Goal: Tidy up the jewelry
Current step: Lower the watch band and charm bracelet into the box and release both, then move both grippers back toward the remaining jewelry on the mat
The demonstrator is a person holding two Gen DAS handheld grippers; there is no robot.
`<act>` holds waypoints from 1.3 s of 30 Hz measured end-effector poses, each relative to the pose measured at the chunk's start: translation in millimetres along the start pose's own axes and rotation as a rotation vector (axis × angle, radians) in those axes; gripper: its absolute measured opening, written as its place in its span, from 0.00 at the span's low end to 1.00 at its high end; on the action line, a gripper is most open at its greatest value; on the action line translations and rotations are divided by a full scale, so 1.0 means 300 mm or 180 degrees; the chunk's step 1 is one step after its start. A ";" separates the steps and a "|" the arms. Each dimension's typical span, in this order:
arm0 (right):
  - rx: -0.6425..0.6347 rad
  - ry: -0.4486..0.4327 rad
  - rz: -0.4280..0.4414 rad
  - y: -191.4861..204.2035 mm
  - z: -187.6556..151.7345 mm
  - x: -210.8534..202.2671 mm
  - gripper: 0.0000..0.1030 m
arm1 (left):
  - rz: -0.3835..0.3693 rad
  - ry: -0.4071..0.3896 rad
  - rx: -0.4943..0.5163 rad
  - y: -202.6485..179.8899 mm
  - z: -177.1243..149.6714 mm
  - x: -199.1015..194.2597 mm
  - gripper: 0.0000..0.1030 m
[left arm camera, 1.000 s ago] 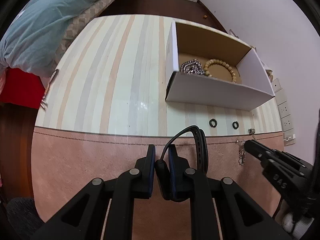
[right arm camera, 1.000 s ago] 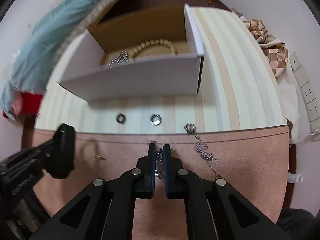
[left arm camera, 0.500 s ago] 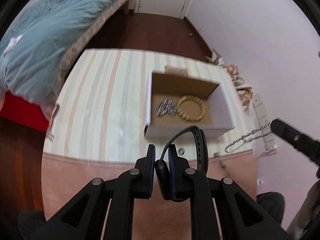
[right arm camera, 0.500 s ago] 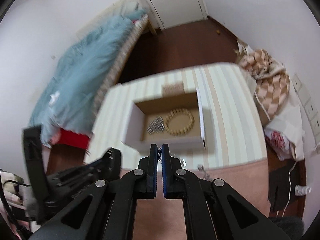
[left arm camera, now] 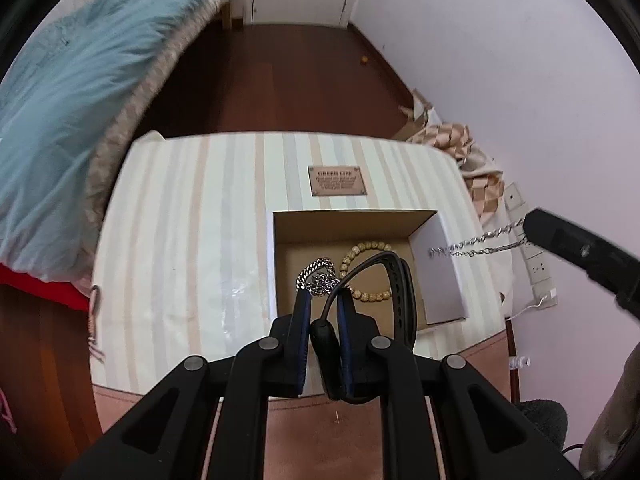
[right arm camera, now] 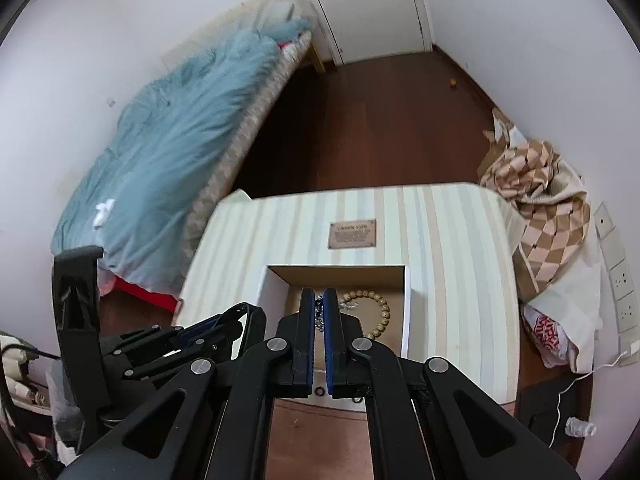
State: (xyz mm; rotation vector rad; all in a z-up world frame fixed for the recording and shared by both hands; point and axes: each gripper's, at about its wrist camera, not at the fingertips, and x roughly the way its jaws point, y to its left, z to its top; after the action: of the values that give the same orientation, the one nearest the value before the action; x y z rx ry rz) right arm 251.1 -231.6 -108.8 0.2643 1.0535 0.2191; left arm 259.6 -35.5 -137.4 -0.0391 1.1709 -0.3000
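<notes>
Jewelry lies in an open white cardboard box point(left arm camera: 440, 276) on the striped surface point(left arm camera: 180, 240): a wooden bead bracelet point(left arm camera: 362, 248) beside a silver curb chain point(left arm camera: 318, 276). Above the box, the left gripper point(left arm camera: 324, 308) pinches a black rubber wristband point(left arm camera: 400, 280), which hides the box's near edge. At right the right gripper point(right arm camera: 319, 308) has its fingers nearly together on a thin silver chain point(left arm camera: 476, 244) that dangles over the box's right wall. Two small dark rings point(right arm camera: 320, 391) sit near the box. A blue blanket point(right arm camera: 172, 140) covers the bed at far left.
</notes>
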 end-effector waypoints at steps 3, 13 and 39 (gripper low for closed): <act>0.0055 0.0158 0.0002 -0.027 0.010 0.073 0.04 | 0.0010 0.0149 -0.0034 0.007 0.030 0.056 0.14; 0.0243 0.0550 -0.0080 -0.113 0.025 0.194 0.37 | 0.0113 0.0088 -0.0251 0.072 0.103 0.060 0.79; -0.0039 0.0463 -0.1079 -0.062 -0.161 0.175 0.99 | 0.0857 -0.0265 -0.0156 0.088 -0.076 -0.021 0.99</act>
State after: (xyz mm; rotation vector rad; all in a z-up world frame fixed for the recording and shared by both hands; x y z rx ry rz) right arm 234.7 -228.0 -180.6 0.0561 1.2224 -0.0618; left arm 242.1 -5.7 -145.7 0.0624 1.0859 -0.0317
